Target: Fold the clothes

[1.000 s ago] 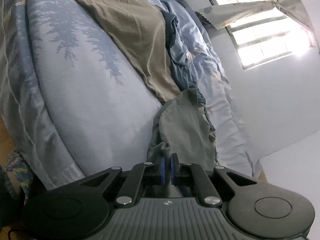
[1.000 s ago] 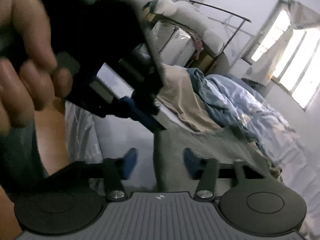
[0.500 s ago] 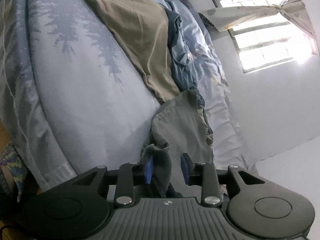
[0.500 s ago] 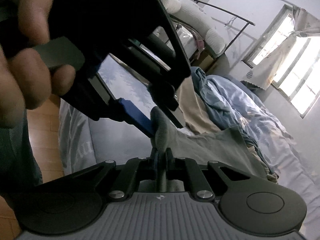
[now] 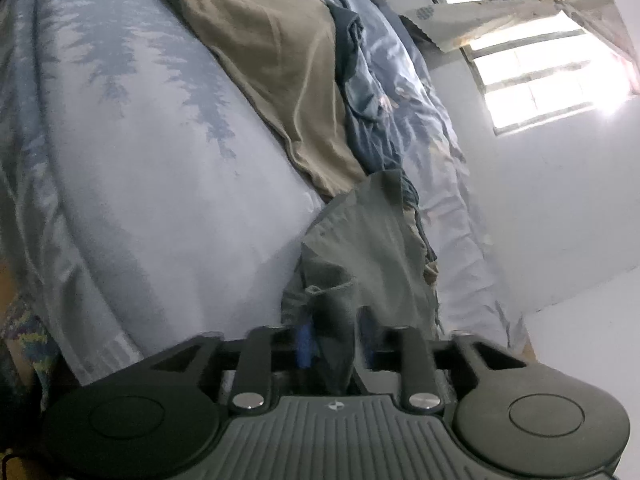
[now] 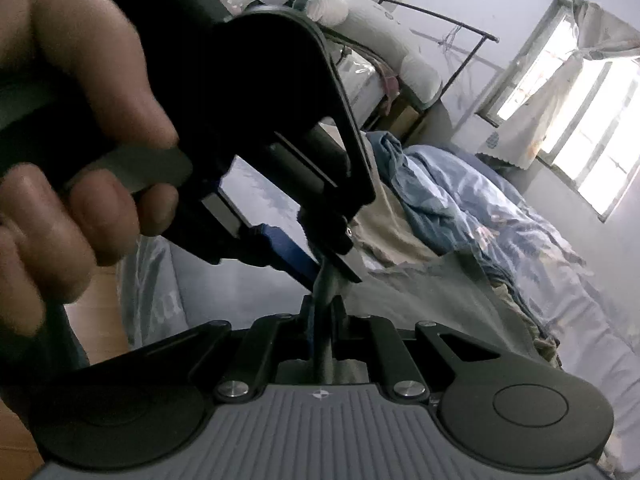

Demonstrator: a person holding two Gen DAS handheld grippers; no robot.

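Observation:
A grey-green garment (image 5: pixel 368 240) lies rumpled near the bed's edge, with one corner lifted. My left gripper (image 5: pixel 336 338) is opening; that corner hangs loose between its blue pads (image 5: pixel 306 340), which do not press it. My right gripper (image 6: pixel 322 320) is shut on the same corner of the grey-green garment (image 6: pixel 432 292), just below the left gripper (image 6: pixel 316 264), which a person's hand (image 6: pixel 72 128) holds. A tan cloth (image 5: pixel 272 60) lies spread beyond the garment on the pale blue sheet (image 5: pixel 140 140).
A crumpled blue duvet (image 6: pixel 460 200) is heaped along the far side of the bed. Behind the bed stands a clothes rail (image 6: pixel 440 20) with white bundles (image 6: pixel 380 28). A bright window (image 6: pixel 592 132) is at the right, and wooden floor (image 6: pixel 104 300) shows at the left.
The left gripper's jaws, shut on the garment corner a second ago, have spread apart. The right gripper's jaws, apart then, have shut on that corner. Neither hand has shifted much.

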